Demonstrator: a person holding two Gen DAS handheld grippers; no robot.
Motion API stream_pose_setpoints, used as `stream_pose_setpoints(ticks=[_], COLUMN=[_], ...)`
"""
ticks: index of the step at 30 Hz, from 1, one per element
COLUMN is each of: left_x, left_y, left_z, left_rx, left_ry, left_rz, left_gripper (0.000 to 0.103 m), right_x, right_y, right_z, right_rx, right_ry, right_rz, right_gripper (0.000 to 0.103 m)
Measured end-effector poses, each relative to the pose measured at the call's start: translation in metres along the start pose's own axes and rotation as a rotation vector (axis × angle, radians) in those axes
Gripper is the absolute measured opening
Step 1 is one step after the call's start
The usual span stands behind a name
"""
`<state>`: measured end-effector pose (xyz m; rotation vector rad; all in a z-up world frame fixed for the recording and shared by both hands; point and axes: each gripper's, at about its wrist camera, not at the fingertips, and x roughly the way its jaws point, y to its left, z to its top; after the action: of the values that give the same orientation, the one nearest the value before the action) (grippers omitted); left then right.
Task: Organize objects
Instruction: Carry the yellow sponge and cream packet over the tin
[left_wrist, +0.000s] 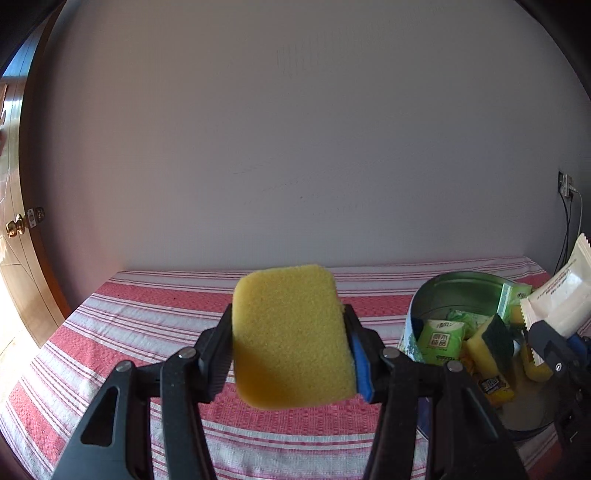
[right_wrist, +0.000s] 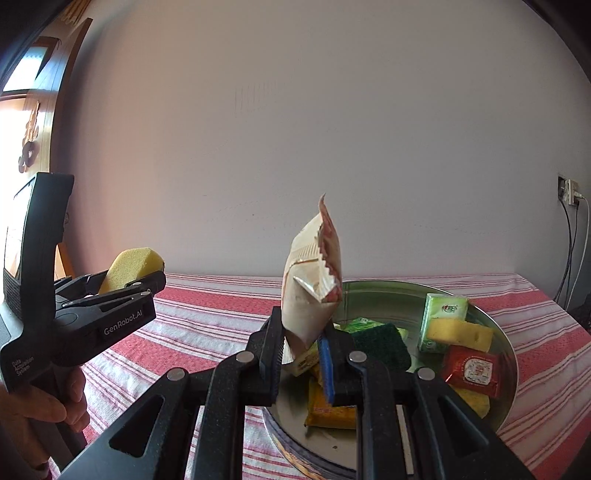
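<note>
My left gripper (left_wrist: 290, 338) is shut on a yellow sponge (left_wrist: 291, 336) and holds it above the red-striped cloth; it also shows in the right wrist view (right_wrist: 131, 286) with the sponge (right_wrist: 129, 267), left of the tin. My right gripper (right_wrist: 303, 345) is shut on a white snack packet (right_wrist: 308, 288), held upright over the round metal tin (right_wrist: 511, 354). In the left wrist view the tin (left_wrist: 454, 291) is at right, with the packet (left_wrist: 561, 295) above it. The tin holds green tissue packs (right_wrist: 441, 319), sponges (right_wrist: 460, 334), a red sachet (right_wrist: 471, 371) and an orange packet (right_wrist: 328, 408).
The red-and-white striped cloth (left_wrist: 147, 332) covers the table up to a plain wall. A wooden door with a brass knob (left_wrist: 16, 225) stands at the left. A wall socket with cables (right_wrist: 570, 194) is at the right. A hand (right_wrist: 55, 398) grips the left tool.
</note>
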<state>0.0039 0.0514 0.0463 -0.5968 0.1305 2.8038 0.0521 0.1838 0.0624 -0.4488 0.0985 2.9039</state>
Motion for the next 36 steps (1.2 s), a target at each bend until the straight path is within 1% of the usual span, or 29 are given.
stream_pose_setpoints(ticks=[8, 13, 17, 19, 24, 36], left_x=[-0.010, -0.008, -0.004, -0.002, 0.003, 0.021], left_y=[-0.052, -0.080, -0.098, -0.107, -0.130, -0.153], left_z=[0.008, 0.010, 0.009, 0.009, 0.008, 0.018], left_rx=[0.035, 0.051, 0.060, 0.063, 0.075, 0.085], left_ry=[-0.012, -0.004, 0.015, 0.021, 0.028, 0.053], left_rz=[-0.055, -0.076, -0.093, -0.098, -0.113, -0.114], left_gripper=[0.054, 0.054, 0.054, 0.054, 0.054, 0.054], right_x=[-0.010, -0.016, -0.011, -0.013, -0.002, 0.030], right_y=[-0.053, -0.072, -0.090, -0.095, -0.111, -0.128], right_z=[-0.002, 0.001, 0.000, 0.002, 0.005, 0.012], right_rx=[0.033, 0.032, 0.033, 0.031, 0.005, -0.026], right_ry=[-0.010, -0.021, -0.029, -0.032, -0.041, -0.012], right_rz=[-0.066, -0.100, -0.126, -0.138, -0.167, -0.197], right_gripper=[0.019, 0.019, 0.019, 0.019, 0.019, 0.019])
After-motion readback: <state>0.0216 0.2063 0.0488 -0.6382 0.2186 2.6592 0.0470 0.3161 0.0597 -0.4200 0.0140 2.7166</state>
